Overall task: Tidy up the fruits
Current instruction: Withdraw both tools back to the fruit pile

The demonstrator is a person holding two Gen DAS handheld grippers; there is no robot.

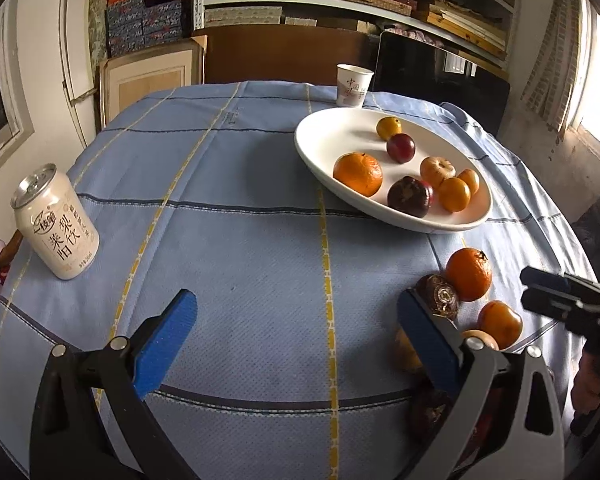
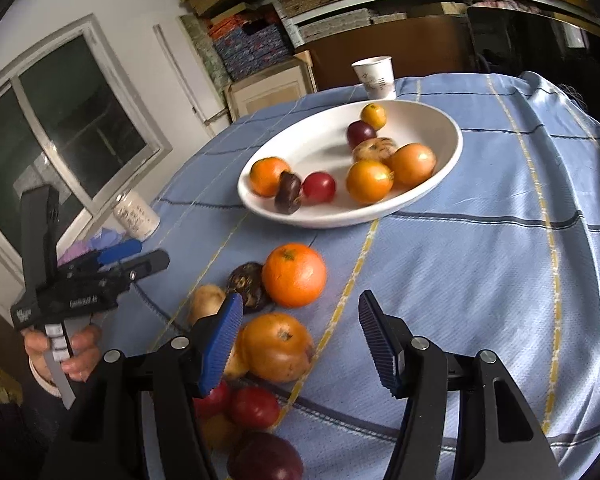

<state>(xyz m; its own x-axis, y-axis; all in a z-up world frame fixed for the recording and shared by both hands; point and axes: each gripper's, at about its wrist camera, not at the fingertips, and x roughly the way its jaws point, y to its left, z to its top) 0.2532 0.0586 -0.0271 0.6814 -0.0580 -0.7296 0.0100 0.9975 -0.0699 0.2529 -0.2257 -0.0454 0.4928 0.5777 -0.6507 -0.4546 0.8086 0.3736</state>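
Note:
A white oval plate (image 1: 320, 148) (image 2: 440, 160) holds several fruits: oranges, plums and a dark mangosteen (image 1: 409, 196). Loose fruit lies on the blue cloth near the front: an orange (image 1: 469, 274) (image 2: 294, 275), a dark mangosteen (image 1: 438, 296) (image 2: 246, 285), a persimmon-like orange fruit (image 1: 500, 322) (image 2: 278, 346) and red plums (image 2: 254, 407). My left gripper (image 1: 296, 334) is open and empty over bare cloth, left of the loose fruit. My right gripper (image 2: 300, 328) is open and empty, its left finger beside the persimmon-like fruit. It also shows in the left wrist view (image 1: 556, 292).
A drink can (image 1: 56, 222) (image 2: 136, 216) stands at the table's left. A paper cup (image 1: 354, 85) (image 2: 375, 77) stands behind the plate. The left gripper and the hand holding it show in the right wrist view (image 2: 80, 284). Shelves of boxes line the back wall.

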